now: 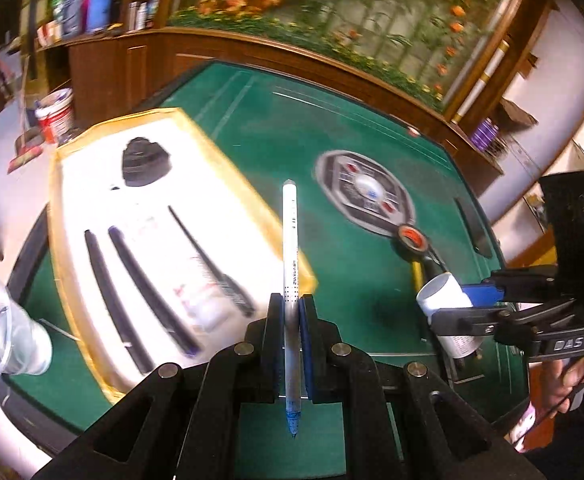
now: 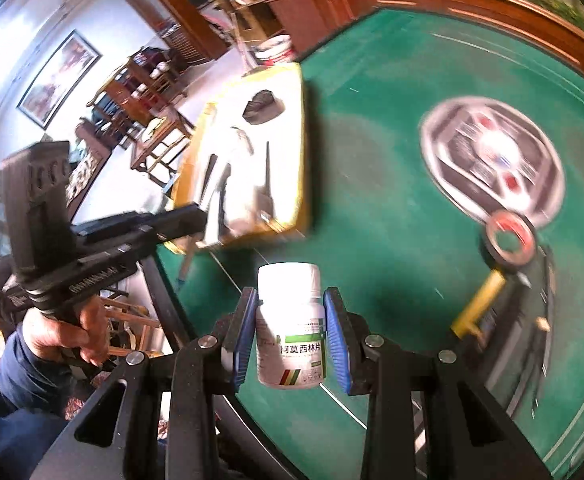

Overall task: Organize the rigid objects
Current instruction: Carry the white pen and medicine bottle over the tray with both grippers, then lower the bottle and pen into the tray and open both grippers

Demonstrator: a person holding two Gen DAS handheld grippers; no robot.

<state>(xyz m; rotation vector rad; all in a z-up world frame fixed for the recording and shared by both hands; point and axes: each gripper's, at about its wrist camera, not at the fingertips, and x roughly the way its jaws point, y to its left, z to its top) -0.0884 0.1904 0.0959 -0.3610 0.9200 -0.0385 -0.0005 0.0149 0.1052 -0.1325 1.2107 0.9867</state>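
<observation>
My left gripper (image 1: 291,312) is shut on a white pen (image 1: 290,240) with a blue tip, held above the green table just right of the yellow-rimmed white tray (image 1: 68,216). The tray holds several dark pens (image 1: 148,288) and a black lump (image 1: 145,162). My right gripper (image 2: 291,332) is shut on a white medicine bottle (image 2: 290,328) above the table's near edge. In the left wrist view the right gripper (image 1: 456,304) shows at the right with the bottle (image 1: 442,294). In the right wrist view the left gripper (image 2: 188,220) reaches toward the tray (image 2: 298,152).
A roll of black tape (image 2: 510,240) and a yellow-handled tool (image 2: 478,306) lie on the green table (image 2: 372,160) by its round centre panel (image 2: 492,160). A clear plastic cup (image 1: 8,328) stands at the table's left edge. Wooden cabinets ring the far side.
</observation>
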